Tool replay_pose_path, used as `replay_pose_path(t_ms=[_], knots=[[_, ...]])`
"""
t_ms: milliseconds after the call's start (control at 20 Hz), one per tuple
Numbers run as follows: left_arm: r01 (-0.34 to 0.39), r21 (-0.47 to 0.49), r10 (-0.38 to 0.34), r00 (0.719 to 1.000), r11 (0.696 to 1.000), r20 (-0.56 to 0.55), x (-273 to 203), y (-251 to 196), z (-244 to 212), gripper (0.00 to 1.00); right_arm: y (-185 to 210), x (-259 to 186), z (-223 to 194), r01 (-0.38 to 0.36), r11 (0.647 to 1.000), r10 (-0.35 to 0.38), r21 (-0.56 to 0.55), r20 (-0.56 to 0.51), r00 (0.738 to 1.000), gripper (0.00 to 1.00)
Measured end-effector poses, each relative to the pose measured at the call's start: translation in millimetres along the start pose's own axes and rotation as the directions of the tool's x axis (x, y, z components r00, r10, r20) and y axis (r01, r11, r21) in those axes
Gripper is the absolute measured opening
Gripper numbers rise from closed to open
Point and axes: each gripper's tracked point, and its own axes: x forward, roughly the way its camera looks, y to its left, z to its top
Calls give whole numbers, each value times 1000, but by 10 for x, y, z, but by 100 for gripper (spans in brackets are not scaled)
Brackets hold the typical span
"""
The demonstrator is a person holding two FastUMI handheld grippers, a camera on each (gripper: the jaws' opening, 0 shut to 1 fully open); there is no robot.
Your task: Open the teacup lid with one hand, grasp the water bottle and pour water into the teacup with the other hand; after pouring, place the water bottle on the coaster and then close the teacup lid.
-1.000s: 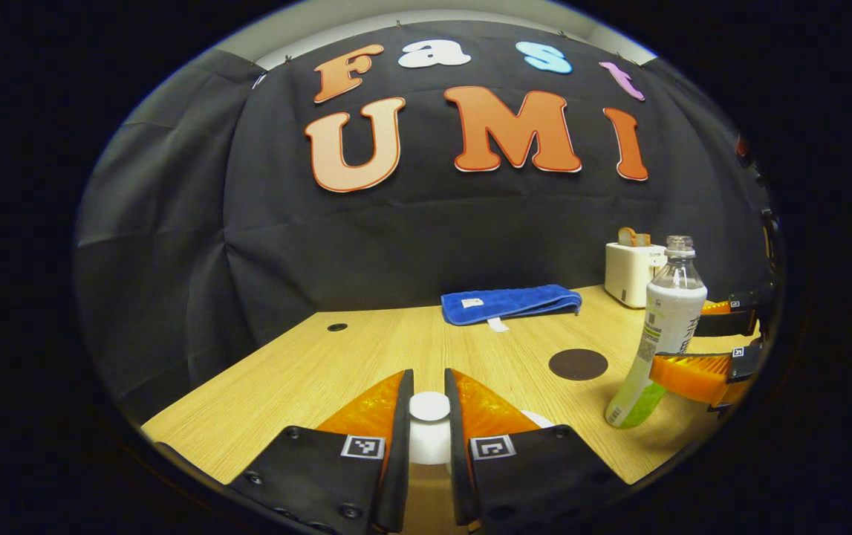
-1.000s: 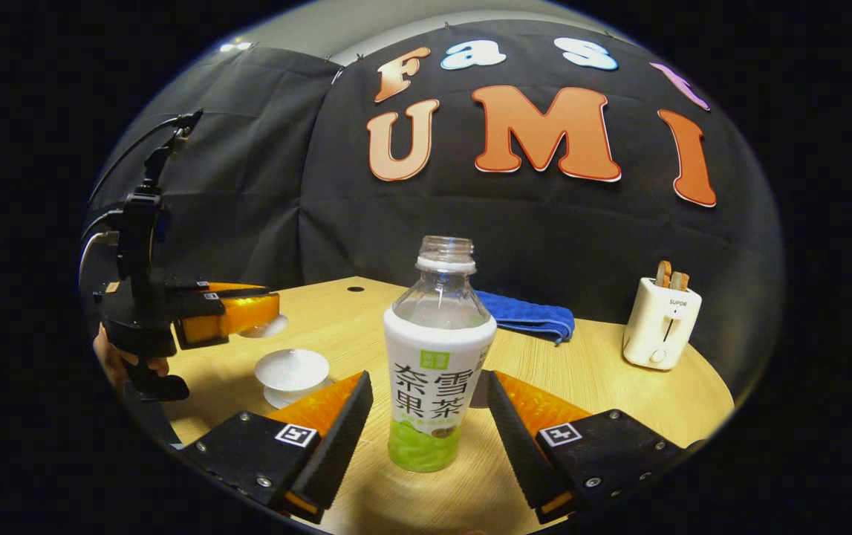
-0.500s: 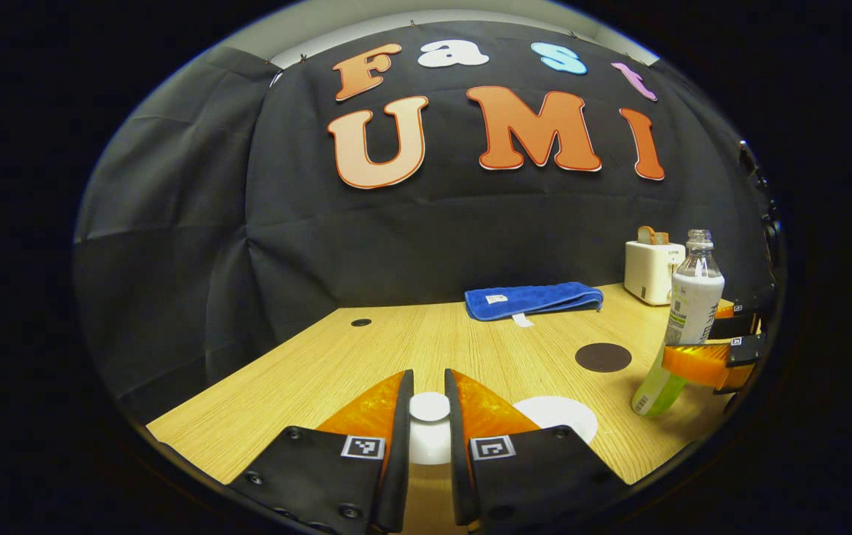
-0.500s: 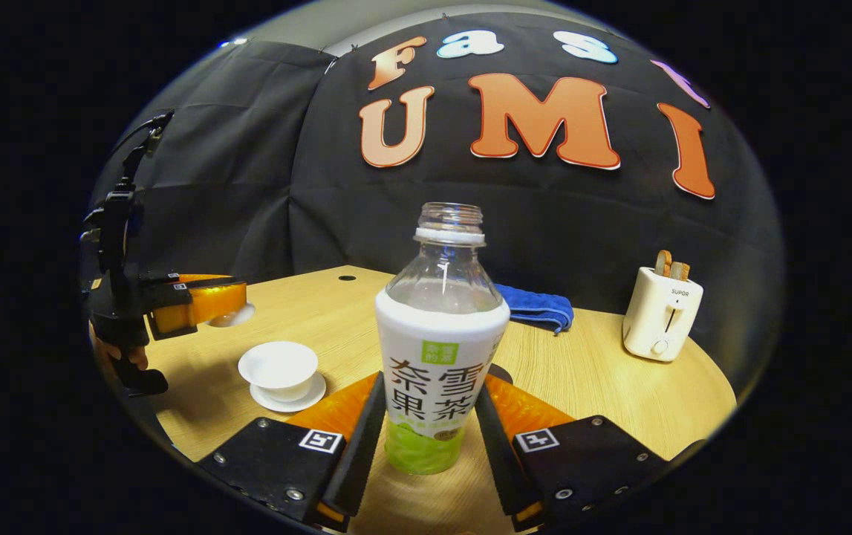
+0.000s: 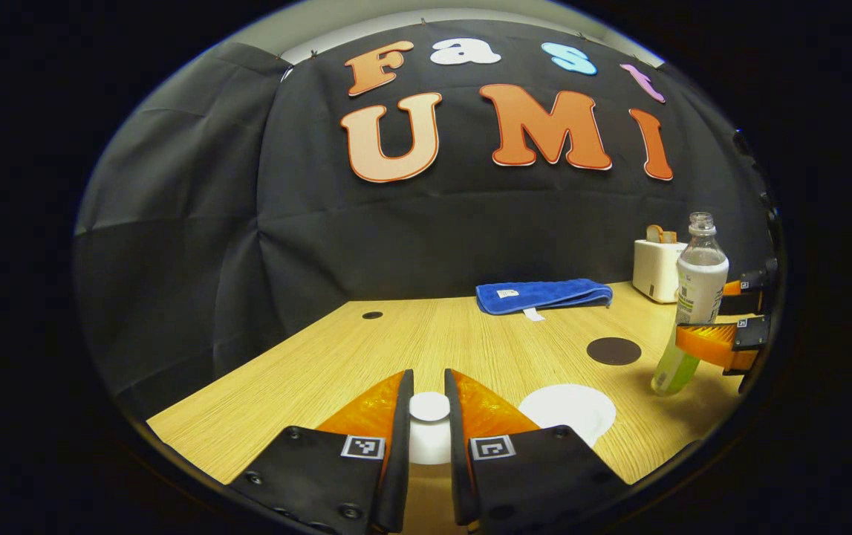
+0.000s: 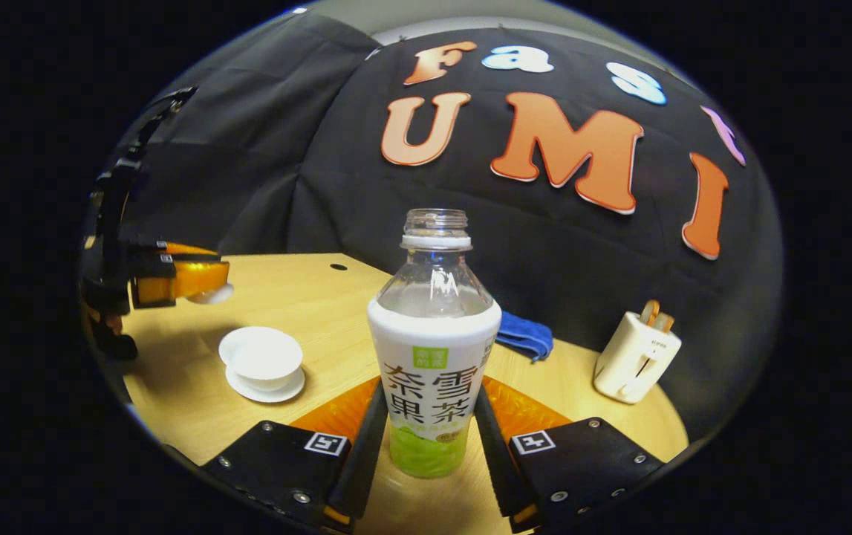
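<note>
Clear water bottle (image 6: 434, 349) stands upright, mouth up.

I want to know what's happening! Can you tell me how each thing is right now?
Teacup: open, on its saucer.
Lid: off, pinched in left tongs.
Water bottle: uncapped, upright, gripped by right tongs.
Coaster: bare.
Towel: folded.
Toaster: holds bread.
</note>
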Motion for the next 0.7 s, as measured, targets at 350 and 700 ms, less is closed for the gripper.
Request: replay_pose_path(t_ms=[350, 700], knots=[[-5, -5, 5, 1000, 1000, 6, -59, 117, -30, 28, -110, 11, 69, 101, 930, -126, -354, -48, 991, 66], [-3, -34, 3, 1000, 999, 8, -93, 287, -71, 28, -52, 78, 222, 118, 760, -158, -639, -5, 987, 66]])
